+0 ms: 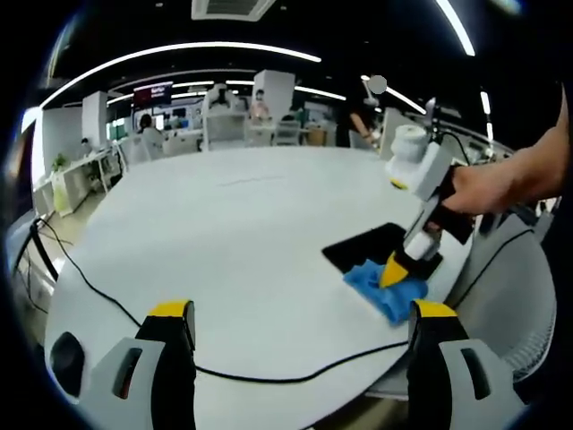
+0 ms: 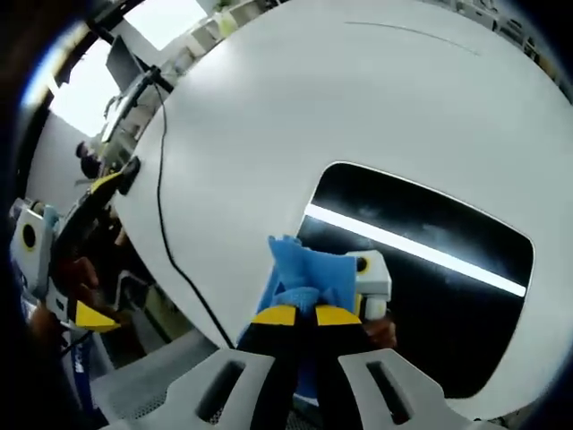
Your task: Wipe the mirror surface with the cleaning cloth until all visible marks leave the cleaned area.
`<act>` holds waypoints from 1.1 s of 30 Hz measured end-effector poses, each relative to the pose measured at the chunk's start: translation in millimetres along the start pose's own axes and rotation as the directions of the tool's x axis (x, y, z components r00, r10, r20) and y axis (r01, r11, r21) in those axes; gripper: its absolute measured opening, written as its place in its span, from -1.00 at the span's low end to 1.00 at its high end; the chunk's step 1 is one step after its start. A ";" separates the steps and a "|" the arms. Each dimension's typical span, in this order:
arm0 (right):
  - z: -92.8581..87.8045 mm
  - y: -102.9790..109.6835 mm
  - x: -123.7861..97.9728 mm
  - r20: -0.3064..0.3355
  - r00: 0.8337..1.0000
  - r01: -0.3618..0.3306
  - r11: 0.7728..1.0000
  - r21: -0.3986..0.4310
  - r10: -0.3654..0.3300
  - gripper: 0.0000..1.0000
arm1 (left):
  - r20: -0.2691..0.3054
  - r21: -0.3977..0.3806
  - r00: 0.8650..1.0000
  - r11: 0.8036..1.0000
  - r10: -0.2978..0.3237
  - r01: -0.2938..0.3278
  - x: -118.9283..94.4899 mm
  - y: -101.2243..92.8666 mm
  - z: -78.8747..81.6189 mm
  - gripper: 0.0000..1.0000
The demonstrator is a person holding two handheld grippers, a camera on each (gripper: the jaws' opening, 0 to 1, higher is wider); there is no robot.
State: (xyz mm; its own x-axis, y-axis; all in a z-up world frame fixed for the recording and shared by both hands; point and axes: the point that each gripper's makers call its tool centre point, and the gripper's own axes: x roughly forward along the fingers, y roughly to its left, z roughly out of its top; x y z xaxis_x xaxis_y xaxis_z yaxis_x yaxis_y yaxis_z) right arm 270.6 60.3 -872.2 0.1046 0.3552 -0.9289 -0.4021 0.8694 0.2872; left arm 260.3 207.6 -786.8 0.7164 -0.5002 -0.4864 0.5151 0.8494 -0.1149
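Observation:
A dark mirror [image 2: 421, 260] lies flat on the white table [image 2: 295, 107], reflecting a ceiling light strip. My right gripper [image 2: 304, 315] is shut on a blue cleaning cloth [image 2: 309, 273], pressing it at the mirror's near left edge. In the left gripper view the mirror [image 1: 367, 246] and the blue cloth [image 1: 385, 288] sit at the table's right edge, with the right gripper [image 1: 398, 269] held by a hand over them. My left gripper [image 1: 300, 331] stands open above the table's front, nothing between its jaws. It appears at the left of the right gripper view as the left gripper [image 2: 76, 269].
A black cable [image 1: 116, 300] runs across the front of the white table [image 1: 233, 224] and over its edge. Desks, chairs and seated people fill the office behind. A grey chair [image 1: 519, 305] stands at the table's right.

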 end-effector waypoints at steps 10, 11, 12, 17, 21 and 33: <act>-1.5 0.5 -2.1 -0.002 1.000 -0.004 1.000 0.003 0.004 -1.00 | -0.006 -0.006 1.000 1.000 0.001 -0.001 -1.8 -3.9 -4.6 0.99; -1.5 0.4 -2.0 -0.002 1.000 -0.006 1.000 0.005 0.006 -1.00 | -0.005 -0.007 1.000 1.000 0.002 -0.002 -2.0 -3.7 -5.0 0.99; -1.4 0.3 -2.0 -0.001 1.000 -0.007 1.000 0.006 0.007 -1.00 | -0.004 -0.008 1.000 1.000 0.002 -0.002 -2.2 -3.4 -5.2 0.99; 1.1 -1.1 0.1 -0.018 1.000 -0.018 1.000 0.009 0.018 -1.00 | -0.010 -0.013 1.000 1.000 0.002 -0.002 -1.8 -3.3 -7.3 0.99; 11.0 -3.7 0.9 -0.023 1.000 -0.018 1.000 0.008 0.018 -1.00 | -0.013 -0.038 1.000 0.999 -0.025 0.025 1.0 -8.0 -9.7 0.99; 58.2 -23.9 10.1 -0.034 0.999 0.002 1.000 0.029 -0.001 -1.00 | -0.046 0.015 0.999 0.999 -0.028 0.029 4.2 -1.6 -12.4 0.99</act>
State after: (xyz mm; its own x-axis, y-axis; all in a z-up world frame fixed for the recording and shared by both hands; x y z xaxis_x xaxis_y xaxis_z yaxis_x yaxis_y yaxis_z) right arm 334.2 63.1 -874.9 0.0744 0.3424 -0.9366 -0.3754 0.8797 0.2917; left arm 256.7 206.2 -799.4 0.6790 -0.5159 -0.5223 0.5426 0.8319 -0.1164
